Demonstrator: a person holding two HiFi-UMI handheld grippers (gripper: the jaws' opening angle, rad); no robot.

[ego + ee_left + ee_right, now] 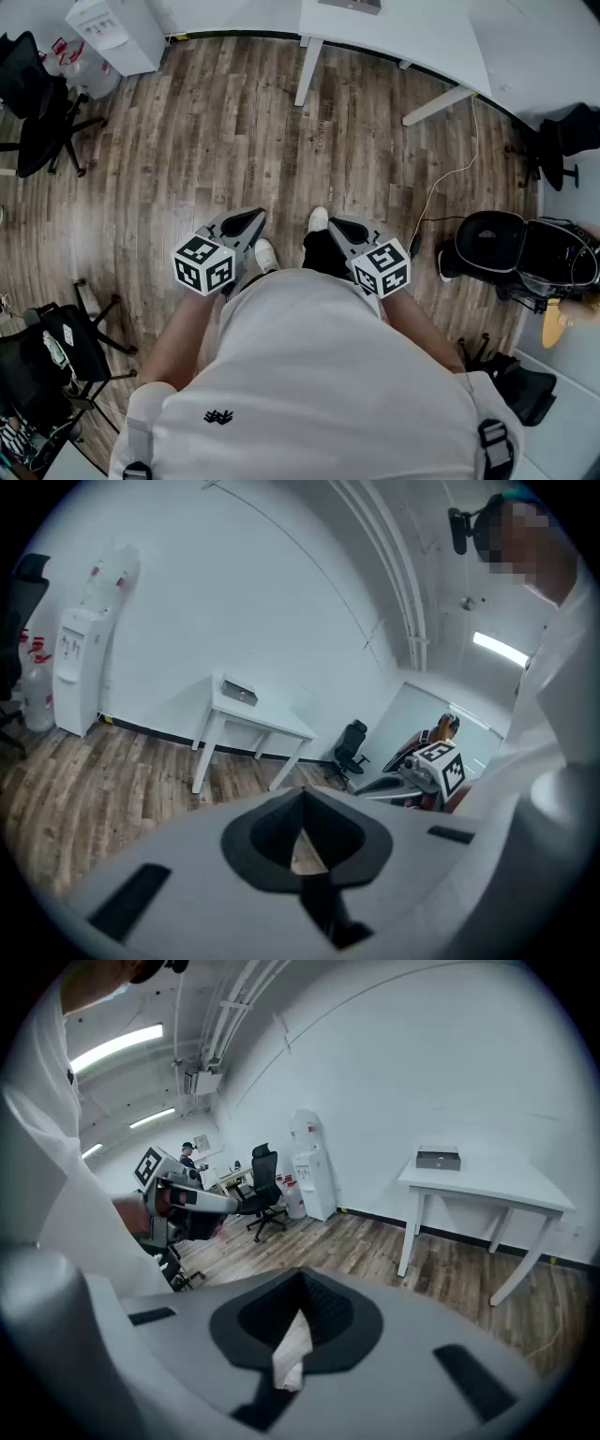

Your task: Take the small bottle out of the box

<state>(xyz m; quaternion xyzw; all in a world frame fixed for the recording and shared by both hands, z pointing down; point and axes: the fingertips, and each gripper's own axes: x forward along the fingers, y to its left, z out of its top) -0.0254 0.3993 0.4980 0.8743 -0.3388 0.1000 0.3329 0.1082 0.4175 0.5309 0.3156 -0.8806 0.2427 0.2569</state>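
Observation:
No small bottle shows in any view. A small grey box [237, 691] [438, 1159] lies on a white table [272, 722] [506, 1190] by the far wall, at the top edge of the head view [349, 5]. I hold both grippers close to my body, pointing down at the wooden floor, far from the table. The left gripper [253, 215] [302, 797] has its jaws closed tip to tip with nothing in them. The right gripper [335, 223] [300, 1281] is shut too; a white shape that I cannot identify shows in the gap behind its tips.
A water dispenser [112, 33] stands at the far left wall. Black office chairs [42, 103] are at the left, and another [567, 141] at the right. A cable [441, 187] runs across the floor to black equipment [506, 246]. My white shoes [319, 218] are just below the grippers.

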